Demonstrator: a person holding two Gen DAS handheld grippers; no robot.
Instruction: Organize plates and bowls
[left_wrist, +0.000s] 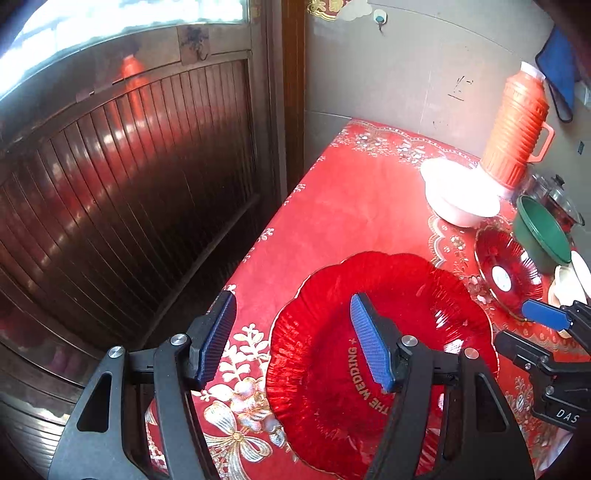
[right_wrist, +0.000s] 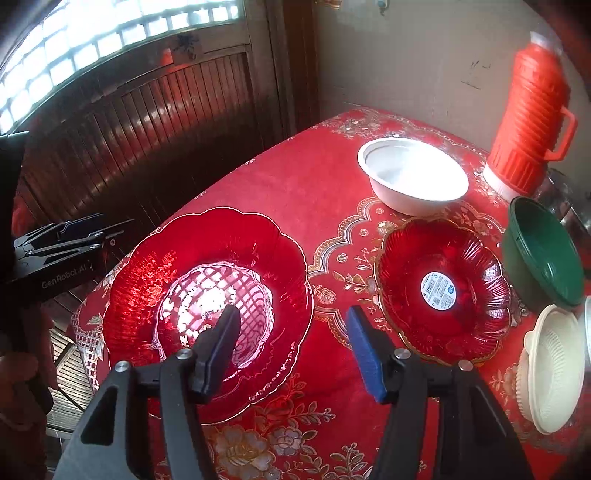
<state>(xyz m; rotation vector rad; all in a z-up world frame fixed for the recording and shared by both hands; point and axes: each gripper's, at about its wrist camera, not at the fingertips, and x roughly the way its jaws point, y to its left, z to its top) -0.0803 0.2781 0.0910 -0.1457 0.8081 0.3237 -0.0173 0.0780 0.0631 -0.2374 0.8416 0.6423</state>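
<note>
A large red scalloped plate (right_wrist: 207, 295) lies near the table's left edge; it also shows in the left wrist view (left_wrist: 406, 314). A smaller red plate (right_wrist: 443, 288) with a round label lies to its right. A white bowl (right_wrist: 413, 177), a green bowl (right_wrist: 543, 251) and a cream ribbed bowl (right_wrist: 550, 369) stand further right. My left gripper (left_wrist: 295, 339) is open and empty above the large plate's left rim. My right gripper (right_wrist: 291, 350) is open and empty above the large plate's right rim.
A red thermos (right_wrist: 528, 110) stands at the back right by the wall. A glass-lidded pot (left_wrist: 557, 199) sits behind the green bowl. The red patterned tablecloth (right_wrist: 295, 177) covers the table. A dark wooden door (left_wrist: 129, 184) is left of the table.
</note>
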